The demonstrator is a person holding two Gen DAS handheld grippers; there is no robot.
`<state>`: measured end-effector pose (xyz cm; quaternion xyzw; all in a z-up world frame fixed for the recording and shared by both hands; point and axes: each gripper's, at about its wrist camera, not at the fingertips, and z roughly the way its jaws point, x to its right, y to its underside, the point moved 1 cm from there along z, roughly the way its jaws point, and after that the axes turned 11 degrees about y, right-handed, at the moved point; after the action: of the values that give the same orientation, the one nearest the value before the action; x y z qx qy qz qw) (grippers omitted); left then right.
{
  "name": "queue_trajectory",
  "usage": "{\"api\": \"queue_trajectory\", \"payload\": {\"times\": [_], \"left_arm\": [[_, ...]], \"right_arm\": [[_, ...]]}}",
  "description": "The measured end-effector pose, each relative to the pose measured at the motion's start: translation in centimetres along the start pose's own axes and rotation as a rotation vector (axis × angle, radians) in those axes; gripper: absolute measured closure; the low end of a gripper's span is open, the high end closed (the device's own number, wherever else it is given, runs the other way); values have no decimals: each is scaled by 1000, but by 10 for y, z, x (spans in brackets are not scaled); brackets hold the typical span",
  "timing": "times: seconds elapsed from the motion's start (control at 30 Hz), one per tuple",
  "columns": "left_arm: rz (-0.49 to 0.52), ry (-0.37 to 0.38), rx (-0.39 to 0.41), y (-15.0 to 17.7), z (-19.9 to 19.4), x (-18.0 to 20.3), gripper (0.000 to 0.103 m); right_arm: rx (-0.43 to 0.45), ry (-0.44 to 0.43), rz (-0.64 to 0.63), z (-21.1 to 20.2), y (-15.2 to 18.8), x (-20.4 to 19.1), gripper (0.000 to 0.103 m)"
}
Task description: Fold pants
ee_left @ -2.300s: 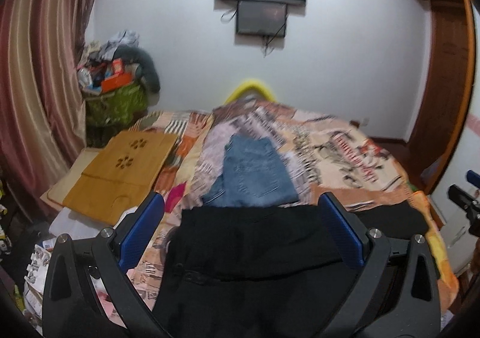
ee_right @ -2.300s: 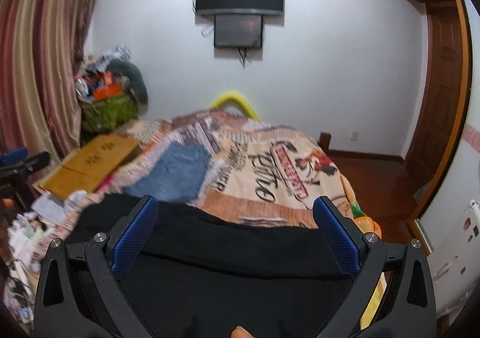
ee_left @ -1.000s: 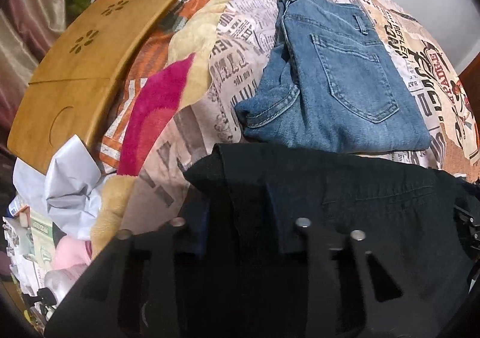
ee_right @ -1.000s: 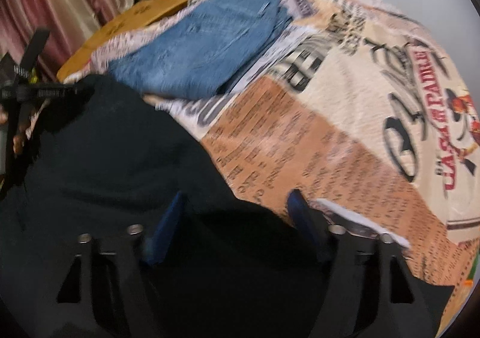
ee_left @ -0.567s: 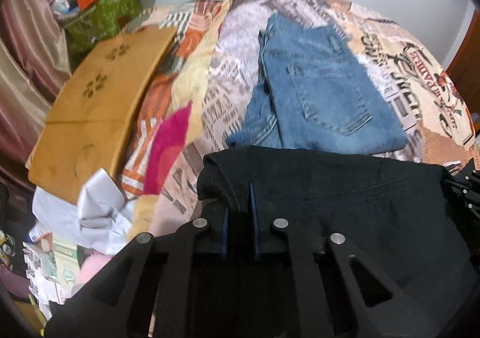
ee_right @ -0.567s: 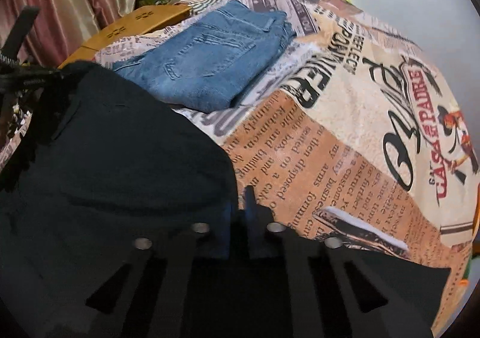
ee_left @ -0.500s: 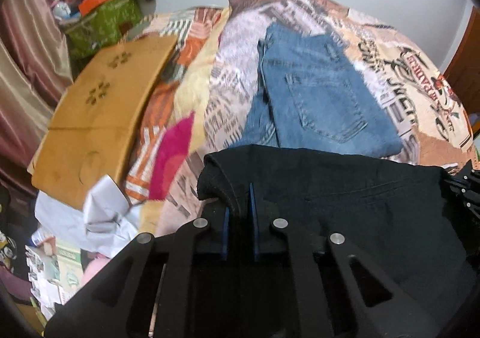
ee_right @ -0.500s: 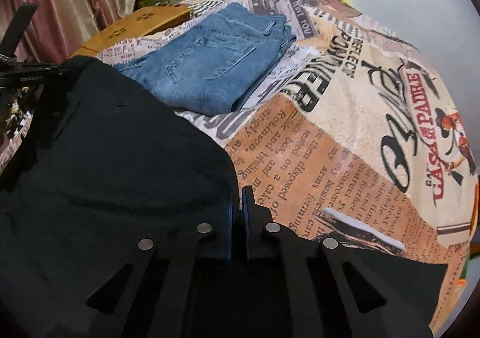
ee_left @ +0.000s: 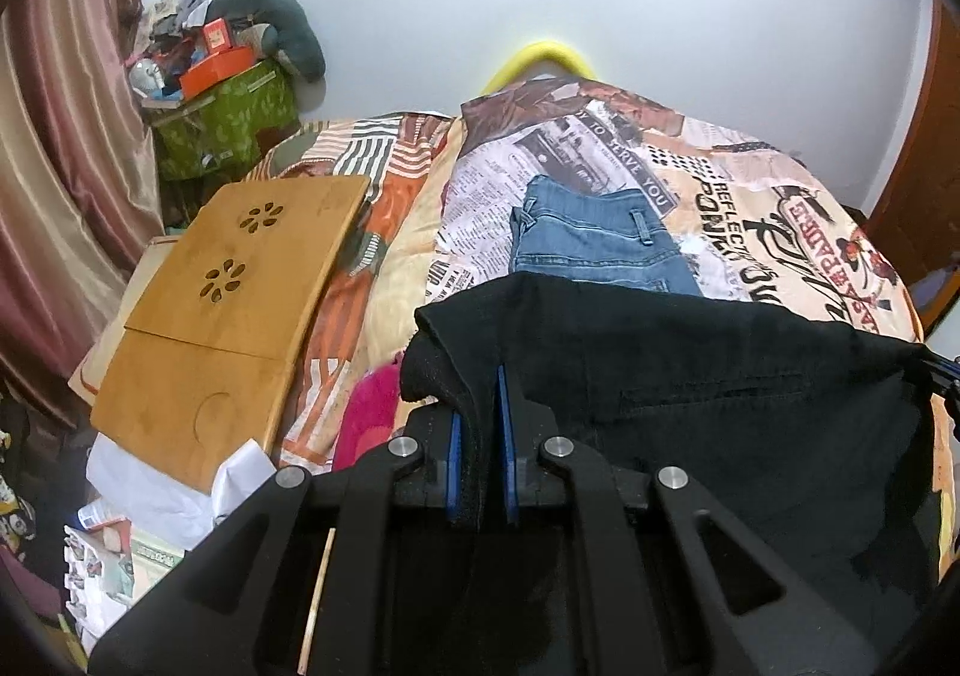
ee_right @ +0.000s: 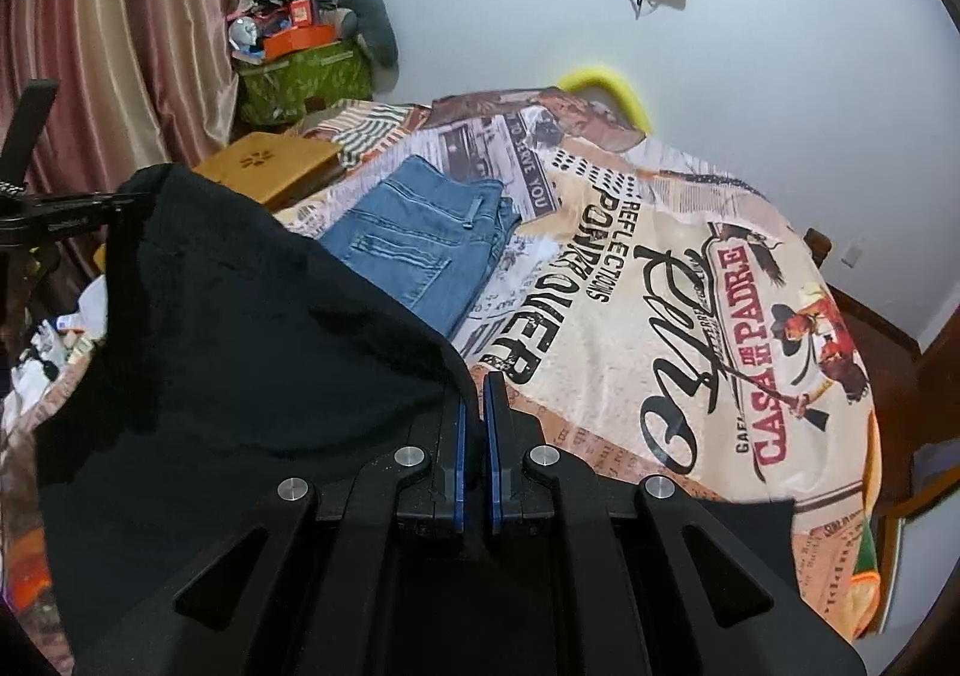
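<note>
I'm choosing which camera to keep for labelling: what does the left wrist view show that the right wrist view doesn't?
Left only: the whole wooden lap desk and a pink cloth. Right only: the blanket's CASA DE MI PADRE print in full and the wooden floor. Both: black pants pinched in shut tongs, folded blue jeans, green bin.

Left hand-held gripper (ee_left: 478, 376) and right hand-held gripper (ee_right: 473, 379) both clamped shut, angled downward.
</note>
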<state>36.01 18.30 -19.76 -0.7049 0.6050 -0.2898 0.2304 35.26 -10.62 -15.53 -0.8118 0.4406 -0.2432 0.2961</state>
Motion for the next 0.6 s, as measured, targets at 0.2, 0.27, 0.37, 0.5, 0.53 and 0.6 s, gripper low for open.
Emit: {"api": "queue_trajectory", "payload": {"times": [0.2,0.27,0.37,0.5,0.53,0.6], "left_arm": [[10,12,7,19,-33,-2,93],[11,15,12,26,-46,-3,93],[20,19,17,42,-65,-3,93],[41,13,19,67,-86,-4,93],[48,9,17,76,-92,-3,93],[56,-3,12,90,-98,-2,93]], "right_arm": [[1,-44,-2,-39,19,-14,98],[-2,-59,2,-51,24,-20,98],[-11,-80,11,-68,35,-30,98],[-31,-106,22,-86,54,-42,98],[-33,-109,20,-90,59,-46,98],[-46,-123,24,-97,71,-54,98]]}}
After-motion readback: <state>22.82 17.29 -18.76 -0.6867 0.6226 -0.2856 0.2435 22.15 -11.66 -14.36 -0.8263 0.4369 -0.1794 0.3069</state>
